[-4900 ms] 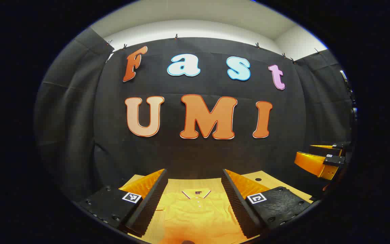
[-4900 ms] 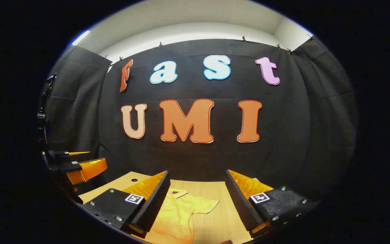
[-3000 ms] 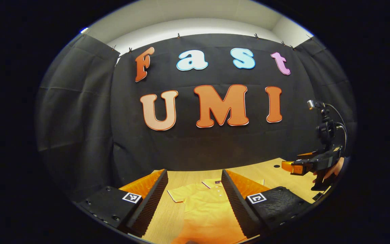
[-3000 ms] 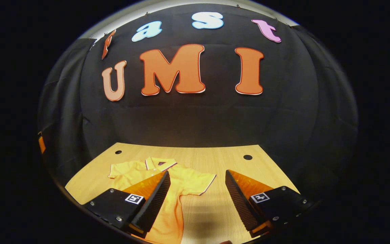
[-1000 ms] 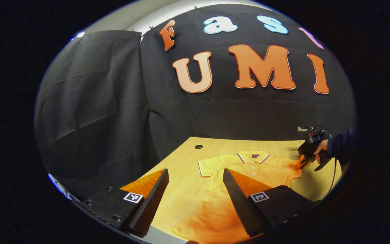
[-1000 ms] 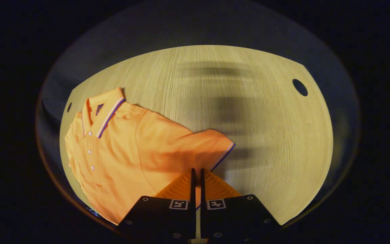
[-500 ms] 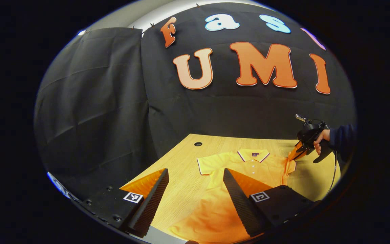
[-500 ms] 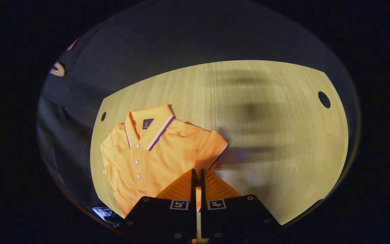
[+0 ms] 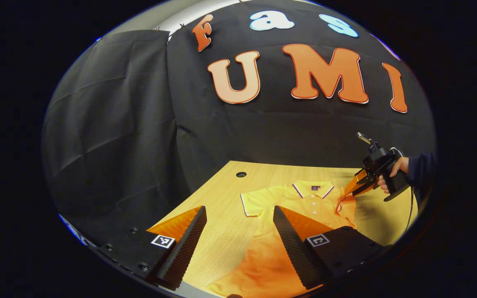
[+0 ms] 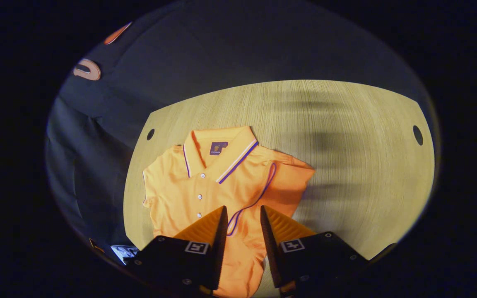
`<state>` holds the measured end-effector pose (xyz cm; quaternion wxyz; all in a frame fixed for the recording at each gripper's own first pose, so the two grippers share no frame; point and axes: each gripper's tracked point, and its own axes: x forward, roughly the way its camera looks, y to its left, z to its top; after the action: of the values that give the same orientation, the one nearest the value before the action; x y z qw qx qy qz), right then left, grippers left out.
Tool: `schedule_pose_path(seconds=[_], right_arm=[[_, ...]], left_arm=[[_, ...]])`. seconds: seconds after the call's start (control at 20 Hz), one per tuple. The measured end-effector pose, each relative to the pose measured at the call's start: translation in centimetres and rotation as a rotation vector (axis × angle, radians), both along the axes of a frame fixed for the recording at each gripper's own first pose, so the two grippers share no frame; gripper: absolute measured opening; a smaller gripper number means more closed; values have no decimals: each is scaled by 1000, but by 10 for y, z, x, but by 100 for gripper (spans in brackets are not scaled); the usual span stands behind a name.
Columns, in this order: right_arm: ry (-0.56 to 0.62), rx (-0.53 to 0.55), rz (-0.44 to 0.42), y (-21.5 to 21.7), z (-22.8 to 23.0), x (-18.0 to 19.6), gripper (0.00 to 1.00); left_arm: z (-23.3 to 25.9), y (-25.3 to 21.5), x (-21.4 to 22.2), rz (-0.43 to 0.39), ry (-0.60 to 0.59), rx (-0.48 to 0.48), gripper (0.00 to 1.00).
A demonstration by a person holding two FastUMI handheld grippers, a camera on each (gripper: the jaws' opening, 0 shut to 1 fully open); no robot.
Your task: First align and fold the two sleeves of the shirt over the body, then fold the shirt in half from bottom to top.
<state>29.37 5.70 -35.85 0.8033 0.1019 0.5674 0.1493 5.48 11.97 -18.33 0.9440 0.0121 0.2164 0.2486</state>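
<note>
**One sleeve laid over the shirt body, both hand-held grippers parted**

An orange short-sleeved polo shirt point(image 10: 205, 186) with purple-and-white trim on its collar is seen lying face up on the pale wood-grain table point(image 10: 346, 136), collar toward the far edge and buttons showing down the placket. In the right gripper view, the sleeve point(image 10: 280, 182) on the right of the picture is seen turned inward over the body, its purple-trimmed cuff edge curving down toward the near side. The right hand-held gripper point(image 10: 240, 215) is held just above that cuff edge with its fingers a little apart, a strip of orange cloth visible in the gap; nothing is clamped.

In the left gripper view, the left hand-held gripper point(image 9: 238, 213) is held wide apart above the near left part of the table, with the shirt's other sleeve point(image 9: 253, 200) seen flat and spread out beyond it. The right hand-held gripper point(image 9: 348, 194) is seen farther off at the shirt's right shoulder, carried by a hand point(image 9: 391, 174) in a dark sleeve point(image 9: 420, 171).
</note>
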Motion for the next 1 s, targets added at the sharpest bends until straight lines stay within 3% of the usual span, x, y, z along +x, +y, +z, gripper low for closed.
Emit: schedule_pose_path(seconds=[0.05, 0.1, 0.25, 0.3, 0.35, 0.4, 0.6, 0.8, 1.0], right_arm=[[-13, -13, 6, -1, 3, -1, 57], [-32, -21, 8, -3, 8, -3, 58], [-91, -33, -7, -5, 28, -10, 76], [-111, -34, -22, -5, 34, -13, 78], [-134, -31, -38, -5, 40, -16, 71], [-152, -36, -62, -6, 46, -20, 83], [-217, -24, -144, -1, 69, -53, 88], [-267, -67, -218, -6, 76, -88, 92], [-309, -78, -338, -15, 92, -116, 96]], left_arm=[[-8, 5, 7, -7, 13, -26, 99], [-15, 9, 14, -16, 28, -53, 99], [-31, 26, 36, -55, 63, -74, 100], [-36, 30, 46, -82, 64, -81, 99], [-38, 30, 54, -113, 60, -96, 99], [-40, 32, 62, -139, 59, -115, 99], [-66, 46, 85, -212, 138, -227, 99], [-102, 62, 110, -234, 242, -381, 99], [-131, 79, 141, -239, 356, -470, 98]])
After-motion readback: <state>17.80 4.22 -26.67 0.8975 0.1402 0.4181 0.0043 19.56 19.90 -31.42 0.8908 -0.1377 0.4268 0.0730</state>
